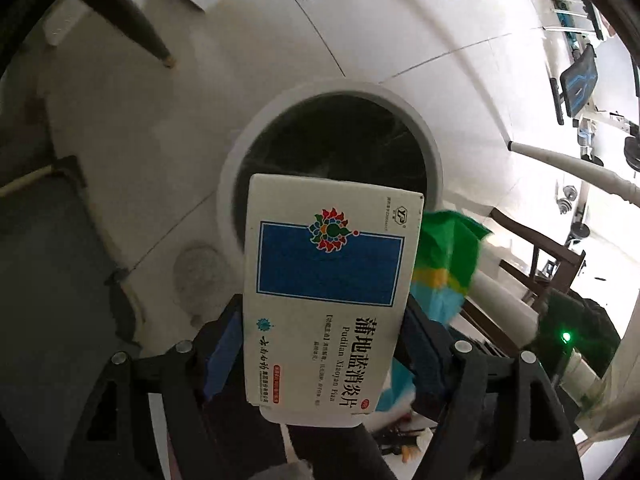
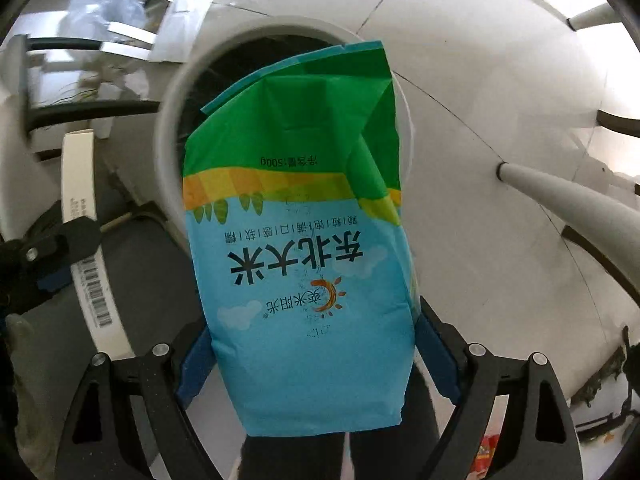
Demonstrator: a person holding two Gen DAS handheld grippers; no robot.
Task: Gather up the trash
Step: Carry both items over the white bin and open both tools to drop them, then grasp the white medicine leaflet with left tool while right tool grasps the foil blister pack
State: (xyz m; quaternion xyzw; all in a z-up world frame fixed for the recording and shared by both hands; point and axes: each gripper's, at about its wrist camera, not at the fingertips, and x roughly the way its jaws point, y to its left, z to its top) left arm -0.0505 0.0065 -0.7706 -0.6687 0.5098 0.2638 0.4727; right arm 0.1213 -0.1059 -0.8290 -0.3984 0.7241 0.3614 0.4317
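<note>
My left gripper (image 1: 324,340) is shut on a white medicine box (image 1: 328,296) with a blue panel, held above the near rim of a round white trash bin (image 1: 432,152) with a dark inside. My right gripper (image 2: 316,356) is shut on a green and blue rice bag (image 2: 300,240), held over the same bin (image 2: 168,128). The rice bag also shows in the left wrist view (image 1: 444,256), right of the box. The medicine box (image 2: 84,248) and the left gripper (image 2: 48,256) show at the left of the right wrist view.
The bin stands on a white tiled floor (image 1: 140,140). A dark chair leg (image 1: 132,20) is at upper left. White table legs (image 2: 568,196) and dark wooden furniture (image 1: 540,256) are to the right. A grey mat (image 1: 40,280) lies at left.
</note>
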